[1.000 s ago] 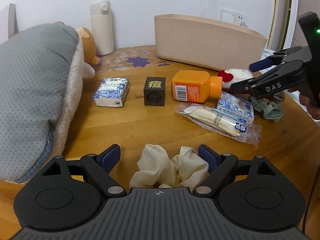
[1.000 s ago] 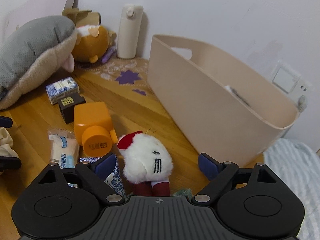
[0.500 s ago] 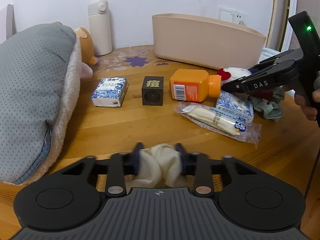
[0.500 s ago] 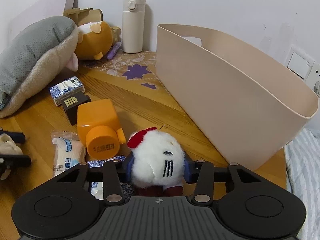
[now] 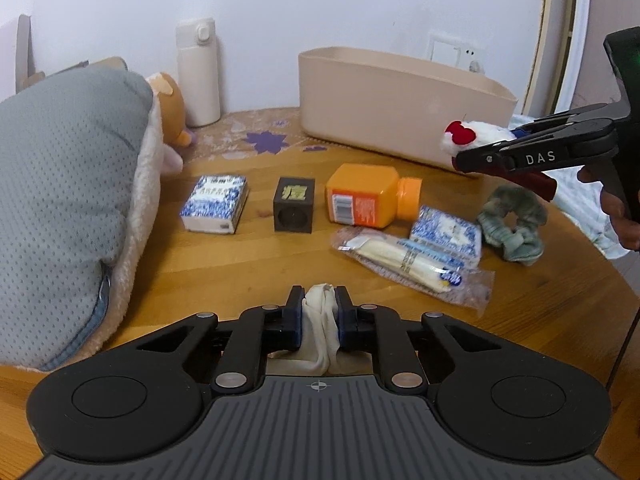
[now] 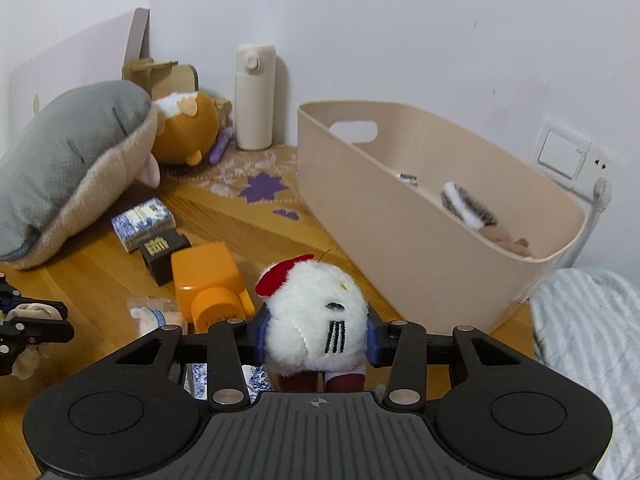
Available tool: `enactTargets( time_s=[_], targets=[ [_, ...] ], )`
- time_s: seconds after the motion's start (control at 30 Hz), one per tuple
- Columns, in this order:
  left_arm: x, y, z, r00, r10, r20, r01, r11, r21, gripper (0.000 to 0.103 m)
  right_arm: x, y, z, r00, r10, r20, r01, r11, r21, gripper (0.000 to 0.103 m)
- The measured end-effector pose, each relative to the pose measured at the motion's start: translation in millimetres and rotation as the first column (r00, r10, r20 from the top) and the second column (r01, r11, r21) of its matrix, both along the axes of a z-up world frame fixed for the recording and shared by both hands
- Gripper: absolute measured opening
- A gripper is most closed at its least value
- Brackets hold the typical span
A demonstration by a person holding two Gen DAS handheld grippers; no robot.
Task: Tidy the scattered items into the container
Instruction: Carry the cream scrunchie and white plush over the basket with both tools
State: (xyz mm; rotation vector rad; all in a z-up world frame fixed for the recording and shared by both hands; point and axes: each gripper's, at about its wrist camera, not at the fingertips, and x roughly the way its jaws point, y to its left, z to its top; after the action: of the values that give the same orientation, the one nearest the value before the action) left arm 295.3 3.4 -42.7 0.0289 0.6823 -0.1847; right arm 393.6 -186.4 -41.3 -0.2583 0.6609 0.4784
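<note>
while left tongs (image 5: 319, 322) pinch cloth (image 5: 320, 330), right tongs (image 6: 316, 334) clamp plush (image 6: 318, 318)

Prob. bedroom, plush toys (image 6: 188, 128), bedding (image 6: 592, 344)

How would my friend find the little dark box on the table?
Start at the big beige container at the back of the wooden table. In front of it lies an orange bottle on its side; the dark box stands just left of it. It is the only brown cube, with a gold character on top.
</note>
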Motion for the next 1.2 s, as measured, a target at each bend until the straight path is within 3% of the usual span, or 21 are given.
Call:
enactTargets(
  time_s=[0.5,1.2],
  targets=[
    [19,-19,45,0.997,-0.026,0.072,0.028,0.999,-0.03,0.015,-16,-27,39,0.993,-0.082,0.085,0.079,0.996,0.042,0.041],
    [116,-88,114,0.976,-0.07,0.208,0.068,0.998,0.013,0.015,24,-67,88,0.957,-0.237,0.167,0.216,0.967,0.135,0.041]
  ],
)
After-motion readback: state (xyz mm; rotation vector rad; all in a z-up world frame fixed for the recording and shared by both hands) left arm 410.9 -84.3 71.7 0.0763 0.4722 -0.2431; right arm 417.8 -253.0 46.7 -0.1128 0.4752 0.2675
